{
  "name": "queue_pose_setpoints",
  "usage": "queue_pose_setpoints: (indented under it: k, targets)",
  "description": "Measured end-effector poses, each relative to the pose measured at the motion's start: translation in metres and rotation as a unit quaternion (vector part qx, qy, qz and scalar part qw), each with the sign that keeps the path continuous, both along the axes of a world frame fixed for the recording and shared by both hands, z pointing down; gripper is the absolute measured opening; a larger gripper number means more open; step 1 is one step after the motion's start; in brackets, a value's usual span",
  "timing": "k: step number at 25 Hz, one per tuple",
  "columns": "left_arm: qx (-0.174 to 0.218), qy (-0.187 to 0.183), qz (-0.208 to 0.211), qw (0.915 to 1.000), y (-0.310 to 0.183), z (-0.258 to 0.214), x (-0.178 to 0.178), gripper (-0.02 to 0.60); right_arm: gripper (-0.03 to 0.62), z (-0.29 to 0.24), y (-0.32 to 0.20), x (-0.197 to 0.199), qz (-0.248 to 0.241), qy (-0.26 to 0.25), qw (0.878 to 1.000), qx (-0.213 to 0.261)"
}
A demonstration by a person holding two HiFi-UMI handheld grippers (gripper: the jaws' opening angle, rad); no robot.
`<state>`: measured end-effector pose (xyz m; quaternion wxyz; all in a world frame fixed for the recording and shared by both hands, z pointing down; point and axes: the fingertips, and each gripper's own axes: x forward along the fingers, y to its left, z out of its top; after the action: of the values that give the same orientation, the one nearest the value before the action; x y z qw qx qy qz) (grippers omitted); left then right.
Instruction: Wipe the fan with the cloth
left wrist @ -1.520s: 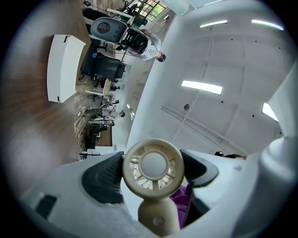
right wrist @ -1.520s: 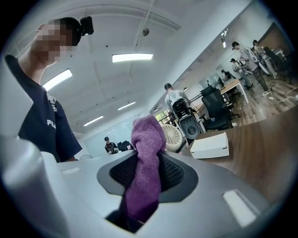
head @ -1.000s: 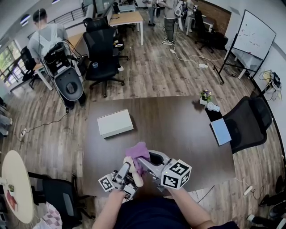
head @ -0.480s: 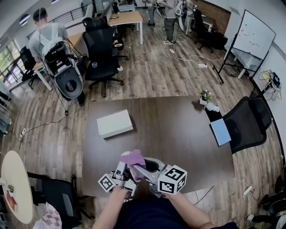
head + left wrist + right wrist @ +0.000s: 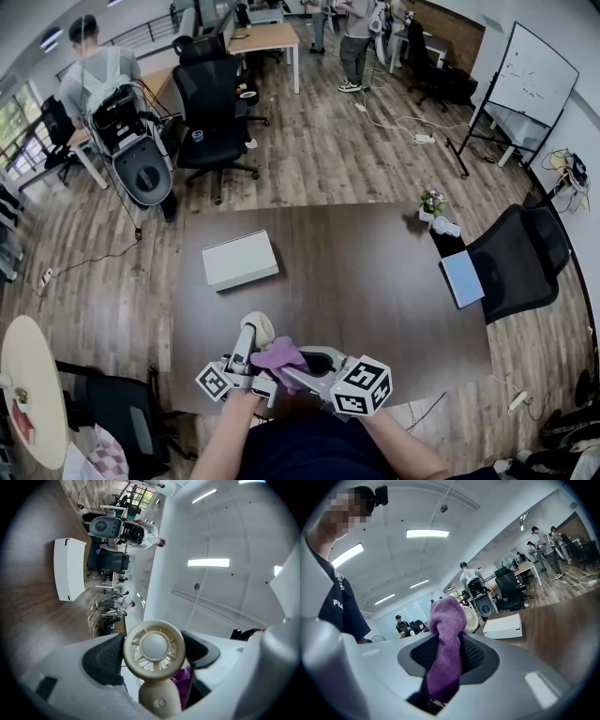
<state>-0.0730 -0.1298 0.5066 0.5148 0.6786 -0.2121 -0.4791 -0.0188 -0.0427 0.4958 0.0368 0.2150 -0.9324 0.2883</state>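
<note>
Left gripper (image 5: 246, 361): jaws stand wide, clamped on small cream fan (image 5: 154, 651), held over near edge of table (image 5: 375, 281). Right gripper (image 5: 447, 656): jaws partly closed, pinching purple cloth (image 5: 446, 639). Cloth sits just beside fan, below its round head.

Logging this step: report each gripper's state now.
Left gripper: closed on the fan.
Right gripper: closed on the purple cloth.

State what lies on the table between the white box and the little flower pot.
Nothing. In the head view, the stretch of brown table between the white box and the flower pot is bare.
</note>
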Motion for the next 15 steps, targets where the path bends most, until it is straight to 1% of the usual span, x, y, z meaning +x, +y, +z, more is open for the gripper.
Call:
queue_pose_setpoints:
  k: [2, 4, 6, 8, 11, 13, 15]
  targets:
    - [0.013, 0.014, 0.004, 0.9998, 0.001, -0.007, -0.002, 0.373, 0.132, 0.006, -0.005, 0.008, 0.018, 0.008, 1.000, -0.010]
    - [0.030, 0.026, 0.014, 0.9991, 0.003, -0.016, -0.002, 0.373, 0.132, 0.017, -0.011, 0.018, 0.041, 0.030, 0.998, -0.020]
    - [0.052, 0.029, 0.028, 0.9978, 0.008, -0.026, 0.002, 0.373, 0.132, 0.029, -0.015, 0.024, 0.056, 0.054, 0.997, -0.028]
    - [0.075, 0.022, 0.043, 0.9960, 0.014, -0.035, 0.008, 0.373, 0.132, 0.035, -0.017, 0.026, 0.061, 0.063, 0.996, -0.034]
    - [0.102, -0.011, 0.061, 0.9928, 0.023, -0.043, 0.020, 0.373, 0.132, 0.037, -0.024, 0.026, 0.075, 0.068, 0.994, -0.038]
    - [0.109, -0.039, 0.065, 0.9911, 0.026, -0.043, 0.025, 0.373, 0.132, 0.036, -0.029, 0.026, 0.083, 0.071, 0.993, -0.036]
    - [0.113, -0.066, 0.062, 0.9894, 0.027, -0.043, 0.029, 0.373, 0.132, 0.034, -0.026, 0.024, 0.073, 0.068, 0.994, -0.033]
